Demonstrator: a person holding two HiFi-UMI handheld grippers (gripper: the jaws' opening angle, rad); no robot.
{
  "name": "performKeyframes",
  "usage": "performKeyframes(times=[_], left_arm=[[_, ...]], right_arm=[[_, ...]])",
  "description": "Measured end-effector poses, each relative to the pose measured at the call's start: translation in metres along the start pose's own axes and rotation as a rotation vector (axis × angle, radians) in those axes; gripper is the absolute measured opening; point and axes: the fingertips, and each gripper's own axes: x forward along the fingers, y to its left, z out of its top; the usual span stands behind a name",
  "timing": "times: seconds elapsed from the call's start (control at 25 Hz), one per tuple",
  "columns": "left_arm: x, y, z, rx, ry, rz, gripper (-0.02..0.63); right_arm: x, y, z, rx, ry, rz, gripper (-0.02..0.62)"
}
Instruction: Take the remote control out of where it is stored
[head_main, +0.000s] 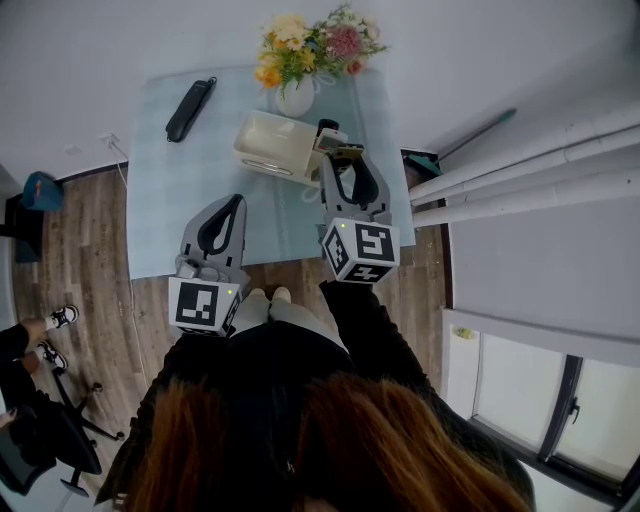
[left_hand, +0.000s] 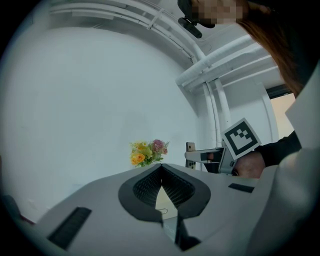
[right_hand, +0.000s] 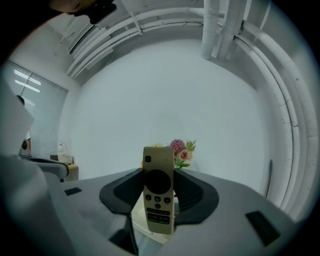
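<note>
Right gripper view: my right gripper pinches the upright remote control by its edges, so a jerk may drop it onto the desk; my left gripper is closed, empty.

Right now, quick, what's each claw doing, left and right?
Left claw: closed, nothing in it.
Right claw: closed on the remote control, held upright.

No text can be read.
Button labels on the remote are too small to read; the cubes of the left gripper and right gripper bear only black-and-white square patterns.
</note>
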Motion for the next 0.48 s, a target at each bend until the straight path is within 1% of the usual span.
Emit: performKeyframes(times=[0.16,0.32,0.48], left_arm=[[-0.001,0.002,0.0,-0.001,0.001,0.005,0.005],[-0.003,0.003,0.001,-0.002,-0.005,0.009,0.005],[-0.004,0.004,0.0,-0.002,-0.003,0.009,0.005]], right_arm=[[-0.012,0.004,0.005,0.005,-0.006,0.019,0.196],[-0.021,0.009,0.007,-0.031,0.003,0.046,0.198],[-0.03,0.012,0.001,-0.05,0.02,0.061,0.196]])
